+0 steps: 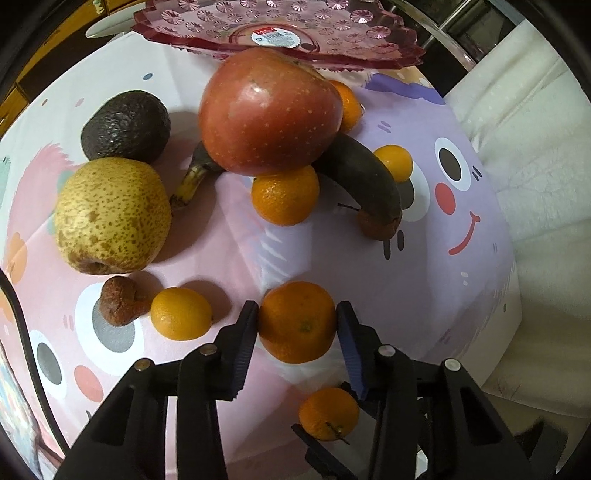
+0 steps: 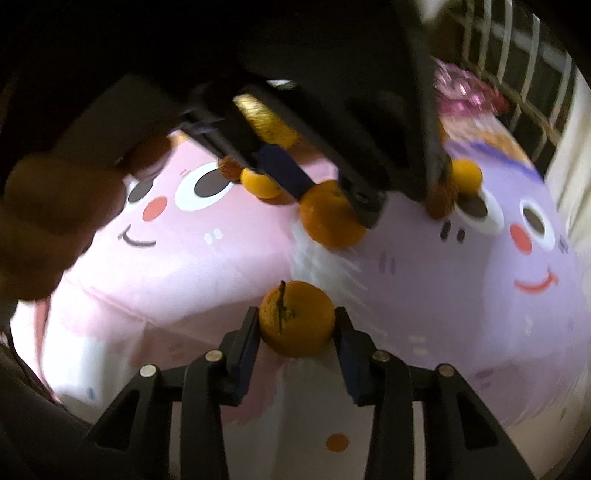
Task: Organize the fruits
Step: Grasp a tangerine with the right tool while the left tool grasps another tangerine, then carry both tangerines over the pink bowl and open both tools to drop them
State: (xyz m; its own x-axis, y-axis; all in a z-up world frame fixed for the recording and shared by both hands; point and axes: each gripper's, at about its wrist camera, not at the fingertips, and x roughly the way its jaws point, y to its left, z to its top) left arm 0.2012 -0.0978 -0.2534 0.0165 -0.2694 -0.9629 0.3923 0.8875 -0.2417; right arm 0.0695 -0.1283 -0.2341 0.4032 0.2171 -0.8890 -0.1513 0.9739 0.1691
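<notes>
My left gripper (image 1: 297, 317) is shut on a mandarin (image 1: 297, 323), which shows in the right wrist view too (image 2: 328, 218). My right gripper (image 2: 295, 321) is shut on a stemmed mandarin (image 2: 295, 319), also seen low in the left wrist view (image 1: 328, 413). On the cartoon tablecloth (image 1: 240, 251) lie a red apple (image 1: 269, 110), a speckled pear (image 1: 110, 216), an avocado (image 1: 127, 125), a blackened banana (image 1: 365, 181), other mandarins (image 1: 284, 195) (image 1: 181, 314) and a shrivelled brown fruit (image 1: 118, 301). A pink plastic tray (image 1: 280, 33) stands at the far edge.
The left gripper's body (image 2: 332, 122) and the hand holding it (image 2: 48, 221) fill the upper part of the right wrist view. A white cushion (image 1: 524, 129) lies right of the table. A grid rack (image 2: 517, 48) stands at the back right.
</notes>
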